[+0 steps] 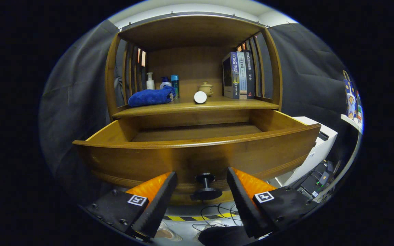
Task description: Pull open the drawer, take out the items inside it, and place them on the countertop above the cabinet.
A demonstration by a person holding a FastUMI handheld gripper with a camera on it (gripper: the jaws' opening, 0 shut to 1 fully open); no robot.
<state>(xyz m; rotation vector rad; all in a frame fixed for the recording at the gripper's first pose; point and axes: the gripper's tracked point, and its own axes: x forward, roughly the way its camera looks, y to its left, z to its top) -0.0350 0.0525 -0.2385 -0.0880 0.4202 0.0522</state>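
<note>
The wooden tabletop (217, 103) above the drawer (197, 150) carried a row of things under the cabinet's upper shelf. At its left lay a folded blue cloth (152, 96), and behind that stood three bottles — a white pump bottle (150, 81), a blue-capped one (165, 82) and a teal one (175, 84). Near the middle a white round object (200, 97) sat close to the front edge, with a small lidded pot (206, 87) just behind it. At the right, three books (239, 76) stood upright, touching one another. The drawer below stood pulled out — its visible floor was bare wood.
</note>
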